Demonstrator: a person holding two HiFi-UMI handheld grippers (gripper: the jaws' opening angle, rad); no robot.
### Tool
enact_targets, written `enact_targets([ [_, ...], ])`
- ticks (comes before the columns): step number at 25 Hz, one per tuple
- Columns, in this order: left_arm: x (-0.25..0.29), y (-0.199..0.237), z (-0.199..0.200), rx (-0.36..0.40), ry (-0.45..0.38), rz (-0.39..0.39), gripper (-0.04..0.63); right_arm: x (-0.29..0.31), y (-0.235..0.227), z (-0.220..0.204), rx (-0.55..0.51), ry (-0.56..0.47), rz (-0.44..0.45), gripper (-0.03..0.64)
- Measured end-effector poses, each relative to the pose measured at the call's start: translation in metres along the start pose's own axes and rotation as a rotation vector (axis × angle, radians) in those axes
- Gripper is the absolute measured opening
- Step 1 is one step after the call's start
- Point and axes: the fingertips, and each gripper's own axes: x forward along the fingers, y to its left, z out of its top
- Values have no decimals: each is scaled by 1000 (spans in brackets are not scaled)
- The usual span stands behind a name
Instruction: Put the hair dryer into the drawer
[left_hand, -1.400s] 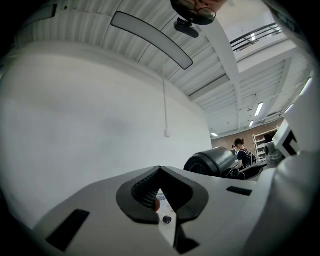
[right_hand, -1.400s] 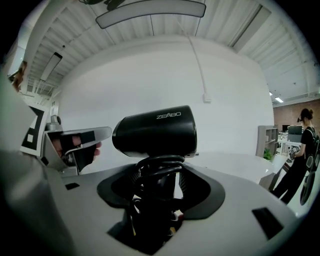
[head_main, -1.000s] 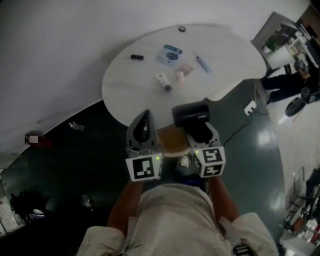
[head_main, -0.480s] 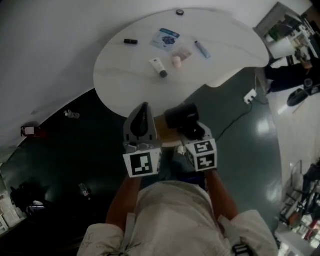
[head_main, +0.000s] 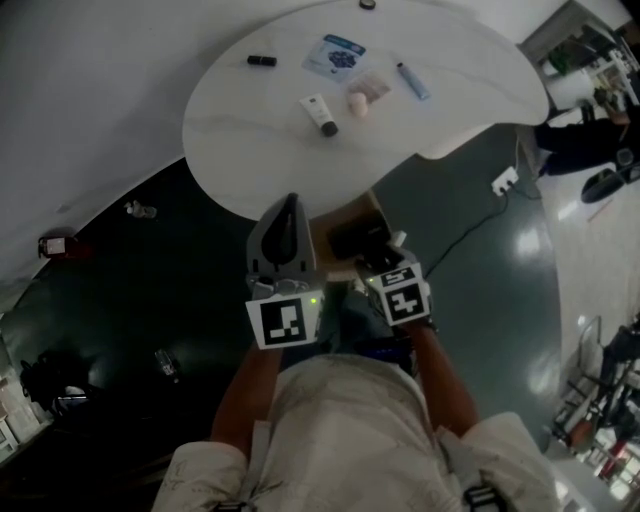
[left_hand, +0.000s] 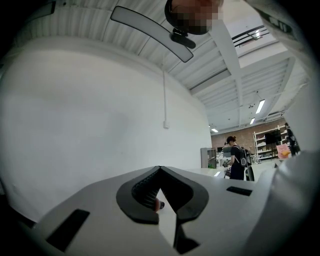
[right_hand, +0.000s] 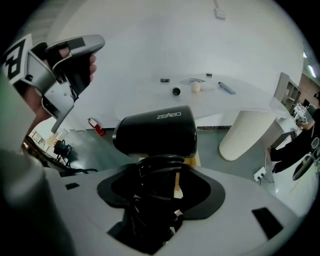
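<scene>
A black hair dryer fills the middle of the right gripper view, its cord-wrapped handle between the jaws of my right gripper, which is shut on it. From the head view the hair dryer hangs tilted downward over a wooden drawer below the white table's near edge, with the right gripper behind it. My left gripper is held level just to the left, jaws shut and empty; its tips meet in its own view.
The white table carries a tube, a pink ball, a blue packet and a pen. Its ribbed white pedestal stands right. A plug block and cable lie on the dark floor.
The right gripper has sunk and tipped downward with the hair dryer, from table-edge height toward the wooden drawer. The left gripper has dropped only slightly.
</scene>
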Motion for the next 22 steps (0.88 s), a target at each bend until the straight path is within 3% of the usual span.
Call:
enact_targets([
  [7, 0, -7, -7, -9, -3, -20, 2, 15, -2, -23, 23, 108, 4, 258],
  [22, -7, 9, -4, -15, -15, 5, 2, 55, -11, -21, 39, 232, -7, 258],
])
